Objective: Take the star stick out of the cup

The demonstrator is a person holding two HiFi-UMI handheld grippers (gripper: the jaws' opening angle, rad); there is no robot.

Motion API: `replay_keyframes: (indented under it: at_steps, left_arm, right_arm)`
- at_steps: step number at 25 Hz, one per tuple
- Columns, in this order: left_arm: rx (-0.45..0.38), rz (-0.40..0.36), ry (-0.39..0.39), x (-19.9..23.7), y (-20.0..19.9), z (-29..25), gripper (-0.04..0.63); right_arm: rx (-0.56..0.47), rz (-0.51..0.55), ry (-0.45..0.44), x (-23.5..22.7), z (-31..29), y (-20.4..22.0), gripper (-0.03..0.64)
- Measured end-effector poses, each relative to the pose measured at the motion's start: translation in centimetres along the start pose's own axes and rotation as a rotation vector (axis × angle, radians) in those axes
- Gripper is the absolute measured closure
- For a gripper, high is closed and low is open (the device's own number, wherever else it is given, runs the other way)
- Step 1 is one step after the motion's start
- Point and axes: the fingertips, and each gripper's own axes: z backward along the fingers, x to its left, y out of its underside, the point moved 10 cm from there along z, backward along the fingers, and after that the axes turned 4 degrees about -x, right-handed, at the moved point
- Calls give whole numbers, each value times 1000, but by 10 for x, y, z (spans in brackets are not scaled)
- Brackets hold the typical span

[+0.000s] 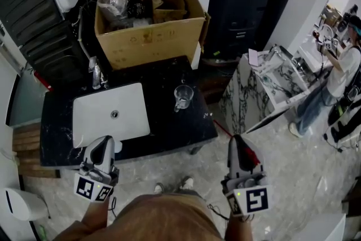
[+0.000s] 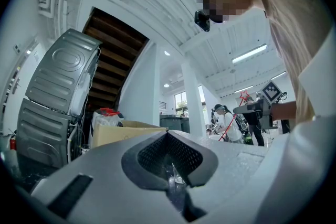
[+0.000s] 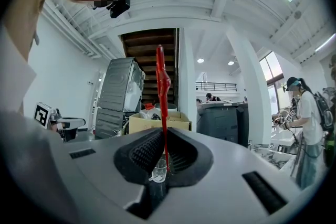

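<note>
The clear glass cup [image 1: 183, 97] stands empty on the black counter [image 1: 169, 132], to the right of the white sink [image 1: 111, 113]. My right gripper [image 1: 240, 143] is held short of the counter's front right corner and is shut on the red star stick [image 1: 247, 150]. In the right gripper view the stick [image 3: 162, 92] rises upright from the closed jaws of the gripper [image 3: 164, 159], with the cup [image 3: 159, 171] far behind it. My left gripper [image 1: 104, 141] hovers at the counter's front edge below the sink. Its jaws meet with nothing between them [image 2: 169, 165].
An open cardboard box [image 1: 149, 25] with a plastic jug sits behind the counter. A faucet [image 1: 96, 73] stands at the sink's back left. A marbled table [image 1: 271, 84] and another person [image 1: 344, 70] are to the right. A black cabinet [image 1: 248, 3] stands behind.
</note>
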Motion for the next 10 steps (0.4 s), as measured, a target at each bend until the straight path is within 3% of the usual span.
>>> replay_keyframes:
  at_steps: [10]
  left_arm:
    - [8, 0, -6, 2, 1, 0, 594]
  right_arm:
    - [35, -1, -17, 1, -4, 3, 606]
